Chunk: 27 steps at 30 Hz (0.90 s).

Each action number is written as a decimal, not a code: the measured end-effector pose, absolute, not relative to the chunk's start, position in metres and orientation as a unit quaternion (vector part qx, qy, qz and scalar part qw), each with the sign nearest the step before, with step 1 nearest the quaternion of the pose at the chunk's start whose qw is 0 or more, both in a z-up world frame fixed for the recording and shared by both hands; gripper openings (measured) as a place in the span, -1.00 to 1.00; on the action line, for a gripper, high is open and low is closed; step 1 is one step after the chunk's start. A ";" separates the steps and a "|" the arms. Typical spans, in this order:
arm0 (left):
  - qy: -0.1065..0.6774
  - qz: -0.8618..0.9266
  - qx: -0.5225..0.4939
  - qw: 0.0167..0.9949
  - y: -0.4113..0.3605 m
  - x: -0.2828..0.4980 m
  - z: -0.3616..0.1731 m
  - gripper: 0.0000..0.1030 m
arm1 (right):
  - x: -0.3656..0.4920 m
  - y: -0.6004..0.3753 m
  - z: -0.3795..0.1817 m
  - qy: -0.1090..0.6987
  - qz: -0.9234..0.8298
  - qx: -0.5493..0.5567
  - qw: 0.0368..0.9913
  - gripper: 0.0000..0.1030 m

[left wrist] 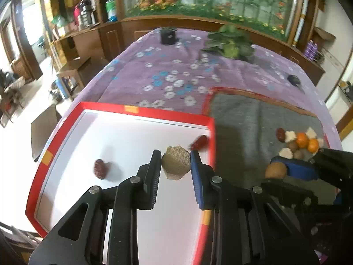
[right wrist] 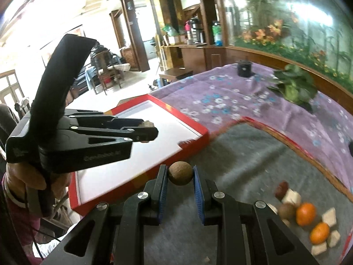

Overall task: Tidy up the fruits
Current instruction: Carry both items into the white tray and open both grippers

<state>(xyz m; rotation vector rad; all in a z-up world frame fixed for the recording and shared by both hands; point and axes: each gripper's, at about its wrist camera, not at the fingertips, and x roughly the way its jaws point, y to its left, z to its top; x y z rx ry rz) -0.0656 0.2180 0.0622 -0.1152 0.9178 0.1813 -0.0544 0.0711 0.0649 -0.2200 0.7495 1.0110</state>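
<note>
The fruits are a mixed bunch: two small oranges (right wrist: 305, 213), a couple of brown round ones, a dark red date-looking piece and some pale tan cut chunks (right wrist: 291, 197), all heaped on the grey mat (right wrist: 242, 154) toward its right edge. Two more dark red pieces already sit in the red-rimmed white tray (left wrist: 145, 111), one near its left edge (left wrist: 100, 169), the other right up against its right rim (left wrist: 198, 142), though that one's smeared by blur.

The left gripper (left wrist: 175, 165) has its jaws nearly together, clamped on a tan, grainy, hexagon-ish chunk (left wrist: 175, 164), held over the tray's white floor. The right gripper (right wrist: 180, 174) is likewise pinched narrow on a brown round fruit (right wrist: 180, 173), hanging over the mat just beside the tray's right rim.

The tray's near edge is cut off behind the left gripper's body, and the pile's lower pieces are partly hidden by the right gripper in the left wrist view. A hand (right wrist: 19, 176) wraps the left gripper's handle, mostly out of frame.
</note>
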 end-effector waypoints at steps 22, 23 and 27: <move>0.492 0.139 -0.126 0.850 0.286 -0.037 0.021 -0.49 | -0.035 0.172 0.019 0.398 0.514 -0.138 0.748 -0.57; 0.493 0.141 -0.127 0.849 0.286 -0.037 0.020 -0.49 | -0.035 0.172 0.019 0.396 0.514 -0.136 0.748 -0.54; 0.495 0.150 -0.125 0.847 0.284 -0.039 0.019 -0.11 | -0.039 0.167 0.023 0.398 0.511 -0.137 0.750 -0.43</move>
